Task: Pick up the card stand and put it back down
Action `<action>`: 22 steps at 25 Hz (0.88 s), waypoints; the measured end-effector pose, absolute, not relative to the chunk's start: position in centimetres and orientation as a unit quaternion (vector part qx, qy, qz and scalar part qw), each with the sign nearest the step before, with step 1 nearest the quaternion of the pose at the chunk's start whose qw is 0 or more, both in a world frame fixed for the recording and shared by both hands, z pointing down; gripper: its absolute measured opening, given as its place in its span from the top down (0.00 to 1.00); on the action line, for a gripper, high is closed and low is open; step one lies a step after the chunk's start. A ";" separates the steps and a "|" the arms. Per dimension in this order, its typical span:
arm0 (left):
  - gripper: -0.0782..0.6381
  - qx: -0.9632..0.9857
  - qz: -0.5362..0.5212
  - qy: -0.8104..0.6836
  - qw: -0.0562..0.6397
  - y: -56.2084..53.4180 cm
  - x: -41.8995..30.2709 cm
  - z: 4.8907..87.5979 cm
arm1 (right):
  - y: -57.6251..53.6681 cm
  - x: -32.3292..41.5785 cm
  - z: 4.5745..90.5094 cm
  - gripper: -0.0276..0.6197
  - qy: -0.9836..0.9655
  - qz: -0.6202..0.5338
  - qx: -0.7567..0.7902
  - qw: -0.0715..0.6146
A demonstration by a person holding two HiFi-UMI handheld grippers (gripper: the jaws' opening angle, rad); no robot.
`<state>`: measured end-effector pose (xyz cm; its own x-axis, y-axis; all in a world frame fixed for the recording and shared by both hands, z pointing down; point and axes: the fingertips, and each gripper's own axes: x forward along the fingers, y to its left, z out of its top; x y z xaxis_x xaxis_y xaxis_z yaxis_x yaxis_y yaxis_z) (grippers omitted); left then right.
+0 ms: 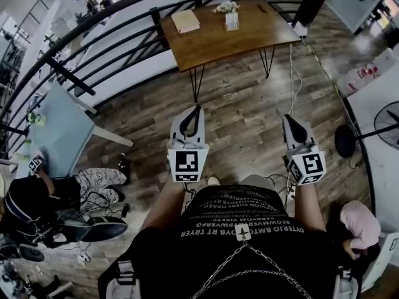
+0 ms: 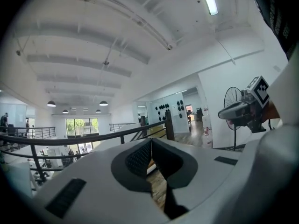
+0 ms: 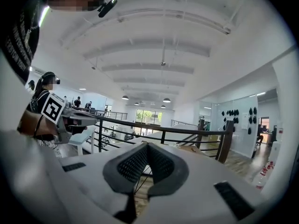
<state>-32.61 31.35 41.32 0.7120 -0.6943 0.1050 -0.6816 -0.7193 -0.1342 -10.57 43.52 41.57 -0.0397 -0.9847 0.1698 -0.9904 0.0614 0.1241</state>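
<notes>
Card stand (image 1: 232,20): sitting untouched on the far surface (image 1: 206,47), well apart from the person (image 1: 249,242). Left hand-held gripper (image 1: 198,108) and right hand-held gripper (image 1: 292,118): both hovering level over the floor (image 1: 249,114), jaws pressing together on nothing, likely because the approach is not yet begun.

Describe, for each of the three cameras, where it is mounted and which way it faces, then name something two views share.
Head view: on the person's head, looking steeply down at the wooden table; shows torso, forearms, left gripper, right gripper.
Left gripper view: rides the left gripper, looking almost level along its shut jaws at the railing; right gripper at right.
Right gripper view: rides the right gripper, along its shut jaws; left gripper at left.
Shared: the railing shows in all three.
</notes>
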 end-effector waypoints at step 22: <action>0.85 -0.921 -0.104 0.375 0.019 24.5 -25.5 43.6 | 37.9 -3.0 47.1 0.94 -0.729 0.076 0.673 0.098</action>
<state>-25.46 24.54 43.64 0.6966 -0.6951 0.1779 -0.6871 -0.7176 -0.1135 -2.97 37.85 47.07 -0.0751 -0.9665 0.2452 -0.9964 0.0825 0.0198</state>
